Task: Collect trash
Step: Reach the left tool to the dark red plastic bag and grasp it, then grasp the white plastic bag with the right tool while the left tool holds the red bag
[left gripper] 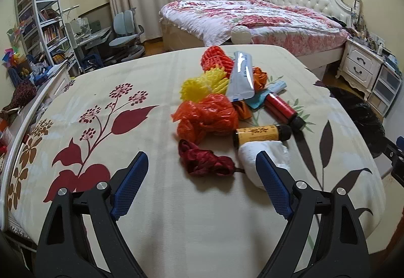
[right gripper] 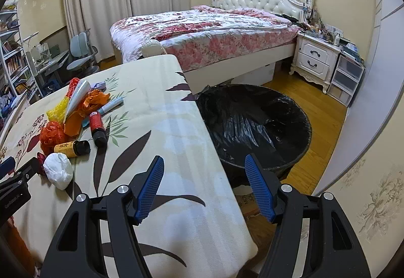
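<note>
A pile of trash lies on the floral-cloth table (left gripper: 151, 202): a dark red crumpled wrapper (left gripper: 204, 161), a white wad (left gripper: 267, 151), a yellow bottle (left gripper: 260, 134), a red bottle (left gripper: 280, 106), an orange plastic bag (left gripper: 209, 116), yellow (left gripper: 202, 86) and orange (left gripper: 217, 58) foam nets and a white pouch (left gripper: 241, 75). My left gripper (left gripper: 202, 164) is open and empty, just before the dark red wrapper. My right gripper (right gripper: 203, 169) is open and empty above the table's right edge (right gripper: 214, 156), beside a bin lined with a black bag (right gripper: 255, 126). The pile also shows in the right wrist view (right gripper: 75, 121).
A bed with a floral quilt (right gripper: 202, 32) stands behind the table. A white nightstand (right gripper: 315, 58) and drawer unit (right gripper: 346, 78) are at the right. A bookshelf (left gripper: 40, 20), desk and grey chair (left gripper: 126, 30) stand at the left. The floor is wooden (right gripper: 323, 121).
</note>
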Demonstrator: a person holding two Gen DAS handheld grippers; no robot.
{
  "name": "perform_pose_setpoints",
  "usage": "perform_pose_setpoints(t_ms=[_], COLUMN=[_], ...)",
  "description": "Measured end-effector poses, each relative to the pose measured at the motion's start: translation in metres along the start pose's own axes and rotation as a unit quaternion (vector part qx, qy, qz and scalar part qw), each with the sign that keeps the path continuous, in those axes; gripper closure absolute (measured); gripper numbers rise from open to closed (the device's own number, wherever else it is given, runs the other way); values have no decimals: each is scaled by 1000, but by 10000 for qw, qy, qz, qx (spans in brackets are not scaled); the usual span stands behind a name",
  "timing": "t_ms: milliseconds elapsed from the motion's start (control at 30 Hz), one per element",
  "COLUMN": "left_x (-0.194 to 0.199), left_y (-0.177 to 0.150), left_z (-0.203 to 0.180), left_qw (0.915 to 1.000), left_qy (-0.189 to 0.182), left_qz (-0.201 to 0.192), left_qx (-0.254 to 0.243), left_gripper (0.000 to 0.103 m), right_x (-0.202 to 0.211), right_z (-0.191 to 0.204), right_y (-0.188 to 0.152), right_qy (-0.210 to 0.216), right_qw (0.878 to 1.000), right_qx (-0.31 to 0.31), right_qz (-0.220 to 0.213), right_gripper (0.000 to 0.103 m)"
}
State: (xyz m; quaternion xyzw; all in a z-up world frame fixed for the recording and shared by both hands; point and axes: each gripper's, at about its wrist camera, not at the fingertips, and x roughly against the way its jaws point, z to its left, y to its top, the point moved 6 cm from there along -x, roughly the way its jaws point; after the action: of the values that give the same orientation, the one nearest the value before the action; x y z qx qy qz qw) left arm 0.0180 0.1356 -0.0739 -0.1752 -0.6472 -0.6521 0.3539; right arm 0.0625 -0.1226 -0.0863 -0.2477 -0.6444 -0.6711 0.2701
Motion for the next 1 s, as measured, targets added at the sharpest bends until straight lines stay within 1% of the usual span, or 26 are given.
perform_pose_setpoints(t_ms=[200, 367, 600, 633, 700, 733, 767, 833, 933, 1000], left_x=[-11, -22, -38, -39, -40, -40, -40, -39, -36, -34], left_y=[-5, -4, -8, -9, -11, -12, -12, -14, -16, -18], left_z=[18, 16, 6, 5, 5, 5, 4, 2, 1, 4], left_qw=[9997, 9995, 9987, 9985, 9979, 9976, 9971, 9956, 9952, 9950], left_qy=[59, -26, -160, -200, -300, -367, -479, -707, -779, -798], left_qz=[146, 229, 468, 501, 561, 572, 589, 610, 585, 584], left_qx=[194, 235, 77, 83, 92, 104, 103, 113, 93, 120], left_gripper=[18, 18, 19, 25, 30, 39, 45, 60, 68, 70], right_x=[-5, -10, -13, -13, -13, -14, -14, -14, -12, -10], right_z=[20, 28, 33, 34, 37, 39, 40, 45, 53, 59], right_y=[5, 1, -2, -2, -3, -4, -5, -6, -8, -8], right_qy=[129, 166, 184, 191, 216, 224, 235, 264, 323, 377], right_qw=[9997, 9994, 9991, 9990, 9989, 9988, 9987, 9984, 9978, 9974], right_qx=[186, 264, 318, 325, 346, 367, 390, 438, 508, 563], right_qz=[41, 151, 221, 225, 238, 243, 249, 257, 261, 258], right_gripper=[38, 37, 36, 36, 36, 36, 36, 36, 36, 36])
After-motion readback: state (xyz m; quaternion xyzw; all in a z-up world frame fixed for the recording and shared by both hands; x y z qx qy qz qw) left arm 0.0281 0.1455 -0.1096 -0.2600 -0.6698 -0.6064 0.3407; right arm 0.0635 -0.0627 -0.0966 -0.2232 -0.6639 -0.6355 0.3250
